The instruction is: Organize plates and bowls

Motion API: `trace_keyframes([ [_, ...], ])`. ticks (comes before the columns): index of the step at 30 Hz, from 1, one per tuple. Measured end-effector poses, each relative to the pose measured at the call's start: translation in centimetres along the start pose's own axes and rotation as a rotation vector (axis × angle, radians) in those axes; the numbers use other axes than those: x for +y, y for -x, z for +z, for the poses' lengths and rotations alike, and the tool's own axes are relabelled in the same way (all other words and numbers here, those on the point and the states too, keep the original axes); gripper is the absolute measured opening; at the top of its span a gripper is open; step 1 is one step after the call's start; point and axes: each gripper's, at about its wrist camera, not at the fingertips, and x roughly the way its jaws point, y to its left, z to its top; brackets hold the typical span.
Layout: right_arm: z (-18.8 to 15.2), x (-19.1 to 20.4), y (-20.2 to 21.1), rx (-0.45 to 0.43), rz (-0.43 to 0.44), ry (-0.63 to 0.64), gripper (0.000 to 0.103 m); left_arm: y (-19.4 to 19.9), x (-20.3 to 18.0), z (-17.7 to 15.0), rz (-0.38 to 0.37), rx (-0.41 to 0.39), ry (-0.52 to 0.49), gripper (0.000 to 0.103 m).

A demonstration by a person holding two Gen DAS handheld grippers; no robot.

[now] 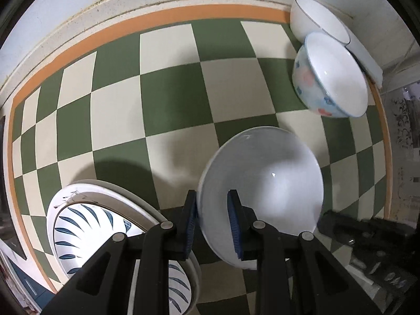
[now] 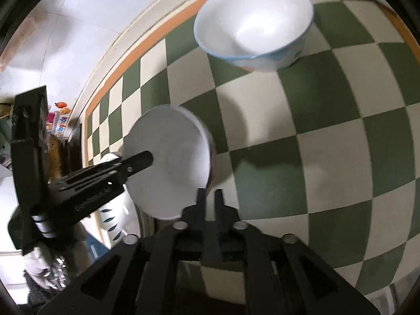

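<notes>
Bowls and plates sit on a checked cloth [image 1: 168, 97] of green and cream squares with an orange edge. The cloth covers a counter with a pale speckled rim [image 1: 86, 8], and a white tiled wall [image 2: 78, 8] stands behind it.

A plain white bowl [image 1: 267, 183] is held up over the cloth. The left gripper [image 1: 214, 225] pinches its rim, with one blue pad [image 1: 233, 225] inside the bowl and the other outside. Its fingers are almost closed, tight on the rim.

The right gripper [image 2: 210, 197] has its fingers nearly together. Their tips are just beside the white bowl's edge. I cannot tell if they touch it or hold anything.

Just beside the left gripper, low down, lies a stack of plates [image 1: 86, 220]. The top one has dark blue leaf marks.

At the far corner are two more bowls. One flowered bowl [image 1: 330, 78] has a blue rim with pink and blue spots on its side. Behind it, touching it, is another white bowl [image 1: 317, 18], close to the wall.

A dark doorway and some bright, blurry things [image 2: 60, 115] show past the end of the counter.
</notes>
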Motion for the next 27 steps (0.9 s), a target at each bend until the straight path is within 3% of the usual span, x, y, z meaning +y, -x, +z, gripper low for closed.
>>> trace_keyframes([
  [1, 0.3, -0.1, 0.0, -0.008, 0.013, -0.007, 0.024, -0.1, 0.0, -0.1, -0.002, 0.002, -0.001, 0.021],
  [2, 0.6, -0.3, 0.0, -0.012, 0.033, -0.019, 0.026, -0.2, -0.1, -0.1, -0.003, 0.005, -0.002, 0.021],
  [7, 1.7, -0.8, -1.6, 0.004, 0.077, -0.085, 0.027, -1.0, -0.6, 0.1, -0.017, 0.025, -0.004, 0.021],
  [8, 1.9, -0.9, -2.0, 0.002, 0.083, -0.089, 0.027, -1.1, -0.7, 0.0, -0.01, 0.024, -0.006, 0.021],
  [10, 1.9, -1.1, -2.1, -0.018, 0.055, -0.086, 0.014, -1.0, -0.9, 0.0, -0.009, 0.023, -0.008, 0.021],
  [16, 0.6, -0.8, -1.0, -0.026, -0.006, -0.034, 0.012, -0.3, -2.7, -0.6, -0.046, 0.017, -0.019, 0.021],
  [27, -1.4, -3.1, 0.9, -0.011, -0.055, -0.058, 0.013, -1.8, -5.5, -1.3, -0.056, 0.053, -0.06, 0.021],
])
